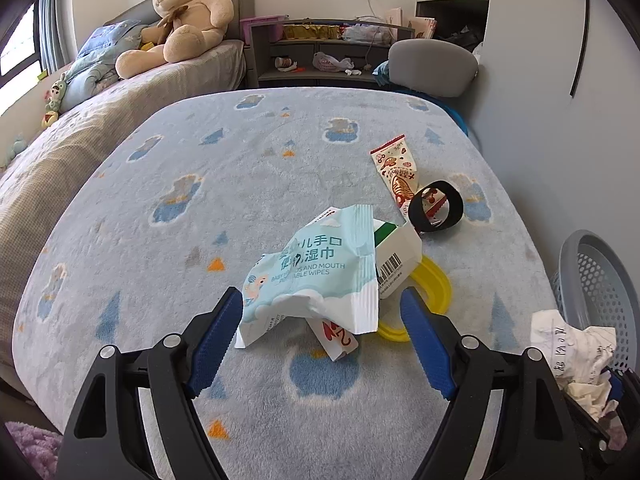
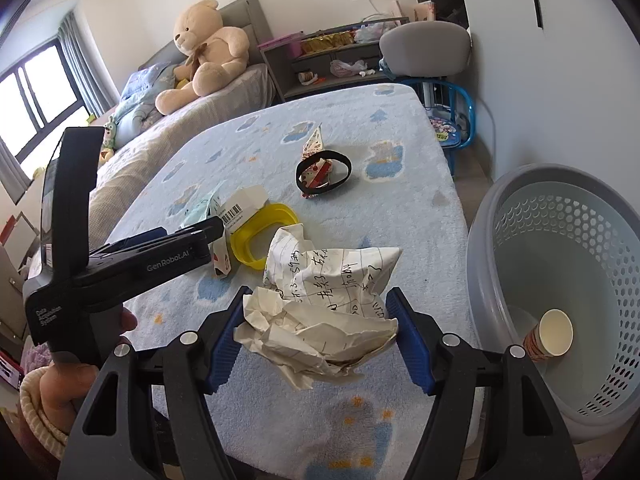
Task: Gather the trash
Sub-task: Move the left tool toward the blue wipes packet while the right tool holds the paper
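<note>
My left gripper point(image 1: 322, 304) is open around the near end of a light-blue wet-wipes packet point(image 1: 316, 276) lying on the blue blanket; its jaws stand apart from it. A white barcode box point(image 1: 396, 254), a yellow ring point(image 1: 434, 284) and a red-and-white wrapper point(image 1: 338, 338) lie under and beside the packet. My right gripper point(image 2: 320, 308) is shut on a crumpled sheet of written paper point(image 2: 324, 300), held above the blanket's right side. The paper also shows in the left wrist view point(image 1: 572, 360). A grey perforated basket point(image 2: 520, 248) stands to the right with a paper cup point(image 2: 550, 334) inside.
A snack wrapper point(image 1: 396, 172) and a black band point(image 1: 436, 206) lie farther back on the blanket. A teddy bear point(image 1: 184, 16) sits on the bed at left. A grey chair point(image 1: 432, 66) and a shelf unit point(image 1: 320, 48) stand behind. A blue child's chair point(image 2: 452, 120) stands at the right.
</note>
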Demonstrator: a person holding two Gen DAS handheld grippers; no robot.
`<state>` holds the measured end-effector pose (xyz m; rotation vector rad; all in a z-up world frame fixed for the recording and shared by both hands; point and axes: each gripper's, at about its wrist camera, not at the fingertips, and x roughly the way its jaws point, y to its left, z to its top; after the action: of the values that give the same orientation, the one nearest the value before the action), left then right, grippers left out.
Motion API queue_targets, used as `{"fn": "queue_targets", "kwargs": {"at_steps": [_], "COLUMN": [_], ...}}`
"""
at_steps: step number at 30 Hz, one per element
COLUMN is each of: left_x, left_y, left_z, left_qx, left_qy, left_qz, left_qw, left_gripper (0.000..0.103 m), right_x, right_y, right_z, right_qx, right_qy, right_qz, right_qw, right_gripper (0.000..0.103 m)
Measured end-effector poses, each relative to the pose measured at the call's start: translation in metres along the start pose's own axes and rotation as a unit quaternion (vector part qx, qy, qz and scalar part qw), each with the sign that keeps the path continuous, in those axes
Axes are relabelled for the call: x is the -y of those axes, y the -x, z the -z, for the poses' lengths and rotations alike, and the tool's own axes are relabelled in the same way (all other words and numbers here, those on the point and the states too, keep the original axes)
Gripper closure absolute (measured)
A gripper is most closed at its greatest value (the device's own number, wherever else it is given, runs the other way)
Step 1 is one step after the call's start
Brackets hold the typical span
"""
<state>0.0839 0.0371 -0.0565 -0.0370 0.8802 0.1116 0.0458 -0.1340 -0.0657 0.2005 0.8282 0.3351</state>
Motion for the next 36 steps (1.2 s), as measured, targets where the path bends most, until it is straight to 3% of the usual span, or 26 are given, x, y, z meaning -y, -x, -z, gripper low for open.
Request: {"fn": "queue_targets", "kwargs": {"at_steps": [9, 22, 30, 36], "left_x": [-0.014, -0.043, -0.068, -0.091], "left_y": [-0.008, 0.020, 0.043, 0.052], "left_z": [-0.002, 0.005, 0.026, 0.054], "left_qx": [-0.005, 0.012, 0.005, -0.027], "left_qy": [0.018, 0.045, 0.044, 0.045], "left_qz": [-0.013, -0.013, -0.022, -0.027], "left_qw": [0.9997, 0.9988, 0.9988, 0.9983], "left_gripper": [0.025, 0.025, 0.025, 0.025], "right_x": [0.006, 0.002, -0.002, -0.002], "right_y": [-0.002, -0.006, -0.005, -0.004], "right_z": [0.003, 0.005, 0.005, 0.006], "right_qx": [-0.005, -0.006, -0.002, 0.000], "right_qy": [-0.011, -0.006, -0.002, -0.001], "right_qz": [-0.003, -0.002, -0.006, -0.006], "right_qw": [1.000, 1.000, 1.000, 1.000], "right_gripper": [0.036, 0.036, 0.036, 0.036]}}
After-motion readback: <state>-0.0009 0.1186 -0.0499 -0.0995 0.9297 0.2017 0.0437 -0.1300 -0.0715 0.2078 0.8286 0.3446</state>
